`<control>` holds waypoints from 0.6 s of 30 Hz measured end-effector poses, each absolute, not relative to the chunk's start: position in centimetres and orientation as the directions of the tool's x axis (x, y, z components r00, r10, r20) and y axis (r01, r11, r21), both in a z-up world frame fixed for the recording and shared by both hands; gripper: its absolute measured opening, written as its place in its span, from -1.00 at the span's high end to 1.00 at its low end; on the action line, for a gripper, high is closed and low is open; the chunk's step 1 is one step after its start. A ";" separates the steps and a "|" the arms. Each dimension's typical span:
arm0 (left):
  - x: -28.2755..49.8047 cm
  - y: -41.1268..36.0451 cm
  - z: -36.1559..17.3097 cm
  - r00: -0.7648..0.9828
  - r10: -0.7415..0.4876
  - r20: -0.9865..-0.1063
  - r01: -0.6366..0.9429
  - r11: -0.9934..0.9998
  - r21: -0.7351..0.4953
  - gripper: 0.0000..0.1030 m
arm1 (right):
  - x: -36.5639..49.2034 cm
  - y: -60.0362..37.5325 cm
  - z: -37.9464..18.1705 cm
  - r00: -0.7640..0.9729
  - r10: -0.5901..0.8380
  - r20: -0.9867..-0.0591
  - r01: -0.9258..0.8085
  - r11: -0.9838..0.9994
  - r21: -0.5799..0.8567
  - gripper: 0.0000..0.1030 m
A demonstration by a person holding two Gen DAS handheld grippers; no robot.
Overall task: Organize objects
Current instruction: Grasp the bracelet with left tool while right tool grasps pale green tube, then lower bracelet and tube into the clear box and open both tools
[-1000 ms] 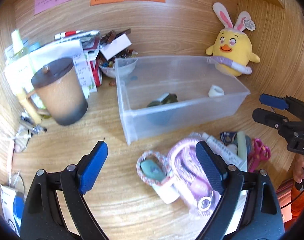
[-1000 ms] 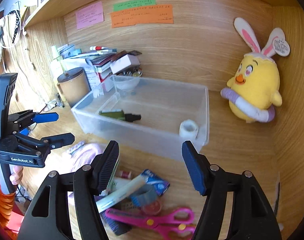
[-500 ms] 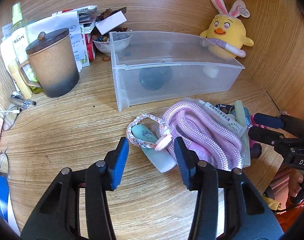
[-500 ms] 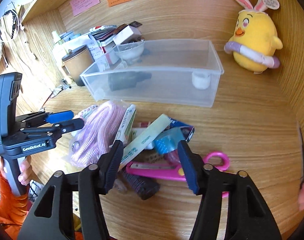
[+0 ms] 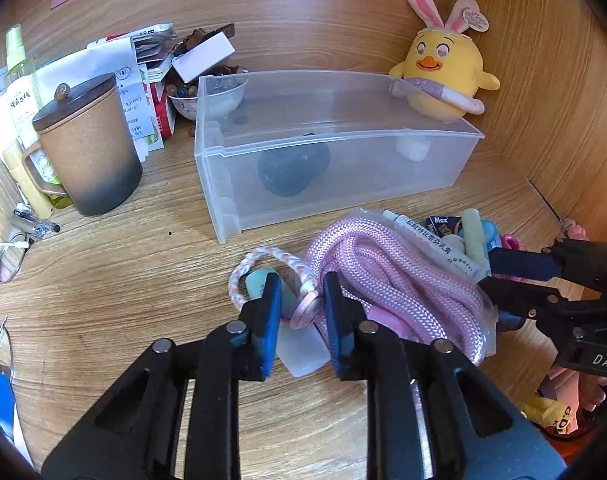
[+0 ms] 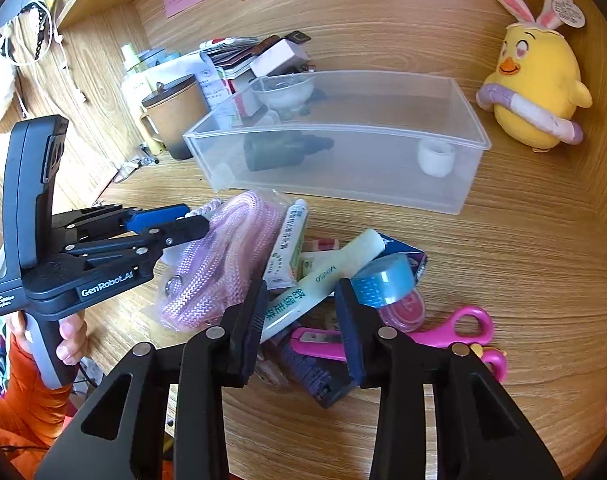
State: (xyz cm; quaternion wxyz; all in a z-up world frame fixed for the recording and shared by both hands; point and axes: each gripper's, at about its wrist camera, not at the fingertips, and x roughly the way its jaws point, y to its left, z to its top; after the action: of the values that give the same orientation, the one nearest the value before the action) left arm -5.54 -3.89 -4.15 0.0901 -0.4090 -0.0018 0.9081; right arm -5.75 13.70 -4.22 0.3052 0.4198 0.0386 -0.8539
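Note:
A clear plastic bin (image 5: 423,168) (image 6: 343,184) holds a dark bottle (image 6: 279,152) and a small white roll (image 6: 435,158). In front lies a pile: a bagged pink rope (image 5: 391,280) (image 6: 219,256), a braided bracelet (image 5: 263,268) over a mint tube (image 5: 259,284), a pale green tube (image 6: 319,284), blue tape (image 6: 383,280), pink scissors (image 6: 455,332). My left gripper (image 5: 301,296) is narrowed around the bracelet's pink charm (image 5: 303,312), its jaws still slightly apart. My right gripper (image 6: 301,312) is part open around the pale green tube.
A brown lidded mug (image 5: 83,148), papers and boxes (image 5: 143,64), and a bowl of beads (image 5: 207,96) stand at the back left. A yellow chick plush (image 5: 443,72) (image 6: 535,88) sits at the back right. Wooden walls enclose the desk.
Both grippers have dropped toward the pile and narrowed. The left jaws have closed in around the bracelet's charm; the right jaws have closed in around the pale green tube.

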 end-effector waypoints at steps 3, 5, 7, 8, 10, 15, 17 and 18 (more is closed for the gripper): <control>-5.4 -3.9 -4.2 -0.658 0.151 -0.737 -0.155 -0.986 -0.064 0.72 | -6.1 13.5 -4.7 -0.437 -0.499 -0.748 0.559 -0.803 0.209 0.47; -5.3 -4.0 -4.1 -0.660 0.151 -0.736 -0.149 -0.986 -0.068 0.73 | -6.3 13.5 -5.2 -0.416 -0.512 -0.752 0.559 -0.796 0.232 0.53; -5.1 -4.3 -4.0 -0.666 0.141 -0.732 -0.136 -0.988 -0.066 0.73 | -6.4 13.7 -5.3 -0.416 -0.522 -0.745 0.556 -0.794 0.246 0.58; -5.0 -4.5 -3.9 -0.669 0.137 -0.730 -0.130 -0.989 -0.066 0.73 | -6.3 13.7 -5.3 -0.416 -0.527 -0.741 0.557 -0.792 0.250 0.65; -4.9 -4.9 -3.6 -0.676 0.133 -0.725 -0.117 -0.991 -0.073 0.73 | -6.2 13.8 -5.1 -0.441 -0.512 -0.737 0.552 -0.803 0.226 0.72; -5.0 -6.1 -2.5 -0.699 0.128 -0.704 -0.089 -0.992 -0.092 0.79 | -6.3 14.5 -4.3 -0.478 -0.502 -0.721 0.542 -0.814 0.207 0.72; -5.1 -6.4 -2.0 -0.711 0.119 -0.693 -0.078 -0.993 -0.091 0.79 | -6.3 14.8 -3.8 -0.491 -0.501 -0.712 0.538 -0.818 0.204 0.72; -5.1 -6.6 -1.7 -0.718 0.115 -0.687 -0.072 -0.993 -0.091 0.79 | -6.4 14.9 -3.6 -0.499 -0.499 -0.708 0.537 -0.820 0.200 0.72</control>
State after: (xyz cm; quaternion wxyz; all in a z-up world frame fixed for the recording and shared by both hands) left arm -5.08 -6.60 -1.66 0.0503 -0.3722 -0.0288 0.9263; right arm -6.36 14.89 -3.63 0.2993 0.4013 0.0232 -0.8653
